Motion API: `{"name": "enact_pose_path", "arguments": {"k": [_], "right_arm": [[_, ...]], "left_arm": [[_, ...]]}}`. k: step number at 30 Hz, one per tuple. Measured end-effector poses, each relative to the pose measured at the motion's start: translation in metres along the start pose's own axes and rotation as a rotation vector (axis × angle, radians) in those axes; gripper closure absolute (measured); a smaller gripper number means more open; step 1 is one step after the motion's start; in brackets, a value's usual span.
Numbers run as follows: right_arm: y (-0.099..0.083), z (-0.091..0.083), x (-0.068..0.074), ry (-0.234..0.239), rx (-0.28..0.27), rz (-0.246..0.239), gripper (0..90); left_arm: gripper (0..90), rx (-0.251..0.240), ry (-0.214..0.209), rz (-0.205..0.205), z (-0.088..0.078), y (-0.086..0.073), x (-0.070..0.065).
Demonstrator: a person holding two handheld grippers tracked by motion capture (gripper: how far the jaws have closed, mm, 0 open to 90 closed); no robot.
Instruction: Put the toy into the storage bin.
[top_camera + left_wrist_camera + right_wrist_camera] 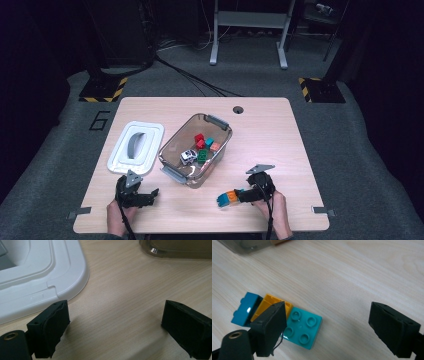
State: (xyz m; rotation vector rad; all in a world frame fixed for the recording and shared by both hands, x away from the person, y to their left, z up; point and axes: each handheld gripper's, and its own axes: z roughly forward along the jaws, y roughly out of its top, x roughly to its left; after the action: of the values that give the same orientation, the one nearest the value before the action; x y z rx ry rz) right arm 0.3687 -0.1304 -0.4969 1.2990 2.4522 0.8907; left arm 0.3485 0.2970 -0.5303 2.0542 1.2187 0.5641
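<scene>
We hold the right gripper (pixel 328 325) with jaws wide and empty above the brick stack (pixel 279 318), whose long axis runs toward 10 o'clock beside the left jaw, while the left gripper (pixel 115 327) idles wide open.

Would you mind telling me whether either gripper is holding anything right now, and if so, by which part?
Nothing is held. The right gripper stands open over the toy bricks lying on the table, and the left gripper is open with bare wood between its jaws.

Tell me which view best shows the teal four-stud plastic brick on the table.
The right gripper view: the teal four-stud plastic brick lies close up, studs countable, beside a yellow brick. The high view shows it as a small blur.
</scene>
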Motion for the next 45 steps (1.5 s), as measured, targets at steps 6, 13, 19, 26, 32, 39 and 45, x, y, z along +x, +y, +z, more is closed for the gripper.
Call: {"name": "enact_pose_path", "arguments": {"k": [6,13,19,26,32,39,45], "right_arm": [[-0.006,-0.002,-0.009,-0.011,-0.011,0.034,14.5],[-0.007,-0.006,-0.011,-0.027,-0.026,0.043,14.3],[-0.009,0.003,-0.002,-0.037,0.018,0.023,12.8],[-0.014,0.004,-0.003,-0.056,0.034,0.011,21.8],[-0.015,0.001,-0.001,-0.066,0.013,0.013,48.6],[-0.015,0.000,-0.002,-0.075,0.001,0.014,58.7],[-0.009,0.000,-0.004,-0.073,-0.024,0.018,58.8]], "left_arm": [[7.5,-0.002,-0.001,-0.001,0.000,0.000,0.000],[7.5,0.000,0.000,0.000,0.000,0.000,0.000],[7.5,-0.005,0.001,-0.001,0.000,0.000,0.000],[7.5,0.000,-0.001,-0.001,0.000,0.000,0.000],[7.5,-0.003,0.000,0.000,0.000,0.000,0.000],[7.5,-0.001,0.000,0.001,0.000,0.000,0.000],[7.5,-0.003,0.001,0.000,0.000,0.000,0.000]]}}
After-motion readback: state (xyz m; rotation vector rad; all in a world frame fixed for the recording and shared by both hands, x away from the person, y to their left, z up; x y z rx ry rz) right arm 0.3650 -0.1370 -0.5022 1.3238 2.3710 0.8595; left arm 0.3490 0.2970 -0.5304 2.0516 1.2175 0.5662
